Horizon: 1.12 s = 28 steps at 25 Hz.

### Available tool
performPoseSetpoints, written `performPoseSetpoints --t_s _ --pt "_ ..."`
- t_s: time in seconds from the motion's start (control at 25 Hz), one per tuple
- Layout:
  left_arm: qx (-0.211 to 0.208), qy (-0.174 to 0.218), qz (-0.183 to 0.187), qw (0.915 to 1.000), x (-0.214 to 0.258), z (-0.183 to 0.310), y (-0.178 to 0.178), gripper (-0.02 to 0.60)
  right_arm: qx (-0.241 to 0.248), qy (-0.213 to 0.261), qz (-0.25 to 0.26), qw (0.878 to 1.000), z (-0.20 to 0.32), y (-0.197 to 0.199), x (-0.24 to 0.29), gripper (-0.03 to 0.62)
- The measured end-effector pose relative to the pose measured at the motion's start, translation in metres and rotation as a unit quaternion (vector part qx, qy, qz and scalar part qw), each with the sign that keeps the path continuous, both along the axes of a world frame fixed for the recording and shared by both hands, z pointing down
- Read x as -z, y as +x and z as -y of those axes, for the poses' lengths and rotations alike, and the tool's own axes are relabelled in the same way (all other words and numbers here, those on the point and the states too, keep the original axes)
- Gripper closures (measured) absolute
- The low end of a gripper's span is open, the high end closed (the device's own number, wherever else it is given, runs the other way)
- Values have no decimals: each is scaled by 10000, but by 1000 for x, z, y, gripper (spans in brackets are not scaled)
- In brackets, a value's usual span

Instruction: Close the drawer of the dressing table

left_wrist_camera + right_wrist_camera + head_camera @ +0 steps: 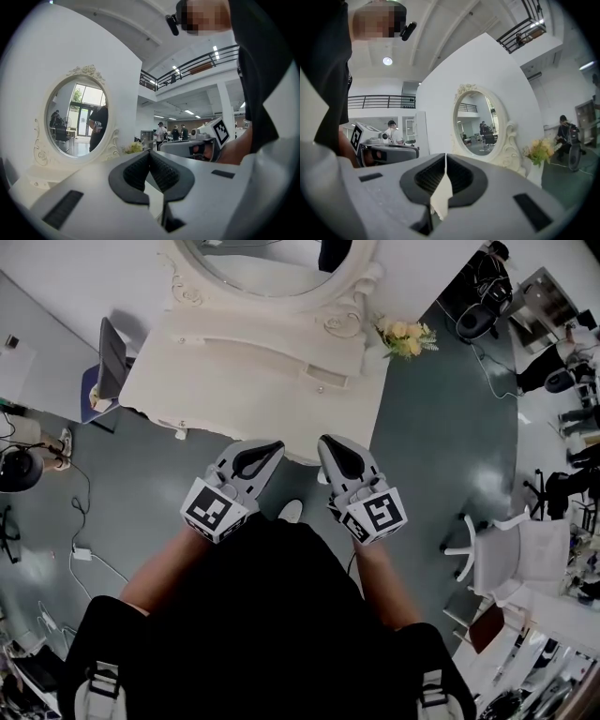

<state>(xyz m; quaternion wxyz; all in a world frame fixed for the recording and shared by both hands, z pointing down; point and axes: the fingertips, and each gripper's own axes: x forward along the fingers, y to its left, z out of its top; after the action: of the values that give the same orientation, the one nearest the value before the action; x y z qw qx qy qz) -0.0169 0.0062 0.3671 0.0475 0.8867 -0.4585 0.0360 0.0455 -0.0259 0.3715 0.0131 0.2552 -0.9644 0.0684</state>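
You had bright, even light from overhead; a ceiling lamp glowed in the right gripper view. Pale glare lay on the floor. All three pictures bent strongly toward their edges, with black corners in both gripper views, where the nearest parts were soft.

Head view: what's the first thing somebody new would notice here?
A white dressing table with an oval mirror sits at the top middle. Right below, the left hand-held gripper and right hand-held gripper point at it side by side, jaws together and empty. Yellow flowers stand just right of it.
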Motion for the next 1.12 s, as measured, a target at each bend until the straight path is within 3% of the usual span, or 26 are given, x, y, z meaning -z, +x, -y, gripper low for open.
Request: performPoseSetpoints --t_s 0.4,0.72,1.12 --pt "-240 -200 -7 9995 -9 46 -1 588 -334 -171 -65 9993 43 2 -12 591" --pt "-876 -27 -43 9961 -16 107 -7 588 -856 -267 -185 9958 96 -4 -20 591" --pt "-1423 85 -3 9898 -40 183 -32 589 -1617 -845 -699 9807 167 -17 -81 589"
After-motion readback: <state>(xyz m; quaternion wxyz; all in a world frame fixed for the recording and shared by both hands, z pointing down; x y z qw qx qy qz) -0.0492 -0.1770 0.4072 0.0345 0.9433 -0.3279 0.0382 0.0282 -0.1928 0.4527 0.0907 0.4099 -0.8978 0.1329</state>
